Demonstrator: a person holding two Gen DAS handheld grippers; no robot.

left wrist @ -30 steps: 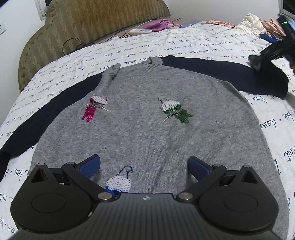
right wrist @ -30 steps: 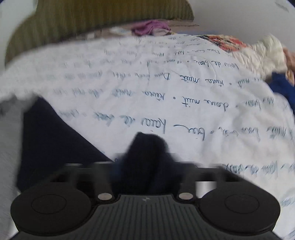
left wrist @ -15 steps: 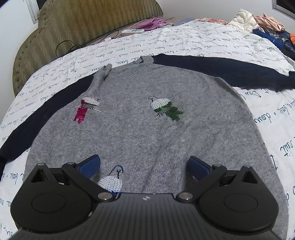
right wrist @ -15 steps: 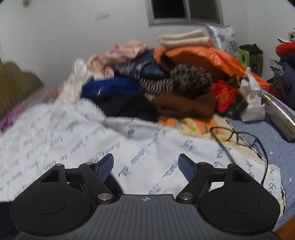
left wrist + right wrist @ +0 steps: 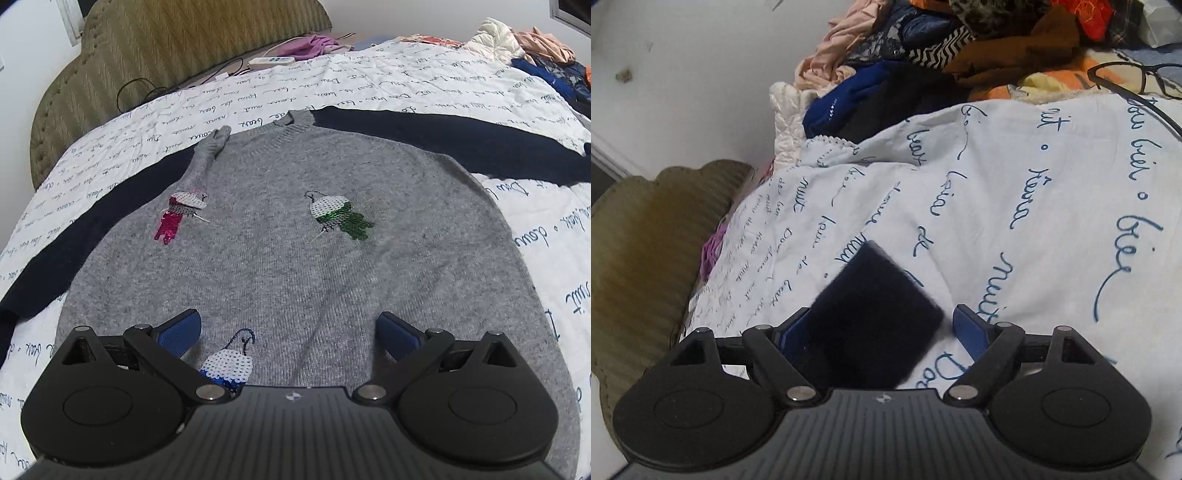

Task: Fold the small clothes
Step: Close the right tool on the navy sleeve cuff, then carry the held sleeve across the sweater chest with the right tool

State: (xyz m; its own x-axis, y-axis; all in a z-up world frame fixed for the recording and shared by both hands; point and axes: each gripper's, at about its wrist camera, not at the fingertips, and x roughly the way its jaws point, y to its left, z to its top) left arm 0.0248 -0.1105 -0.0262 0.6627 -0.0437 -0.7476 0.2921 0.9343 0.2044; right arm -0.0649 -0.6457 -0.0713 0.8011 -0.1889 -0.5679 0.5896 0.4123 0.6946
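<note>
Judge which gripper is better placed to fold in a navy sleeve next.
Right, probably: the right gripper has a navy sleeve cuff between its open fingers, while the left gripper hovers open above the sweater's hem.

One grey sweater (image 5: 295,266) with two navy sleeves (image 5: 461,144). Three sequin birds on it: pink (image 5: 177,214), green (image 5: 338,216), blue (image 5: 229,365). Two grippers, left (image 5: 290,332) and right (image 5: 882,328). One pair of glasses (image 5: 1145,79). One remote (image 5: 271,61). One bedspread (image 5: 388,85). One clothes pile (image 5: 942,48), count unclear.
</note>
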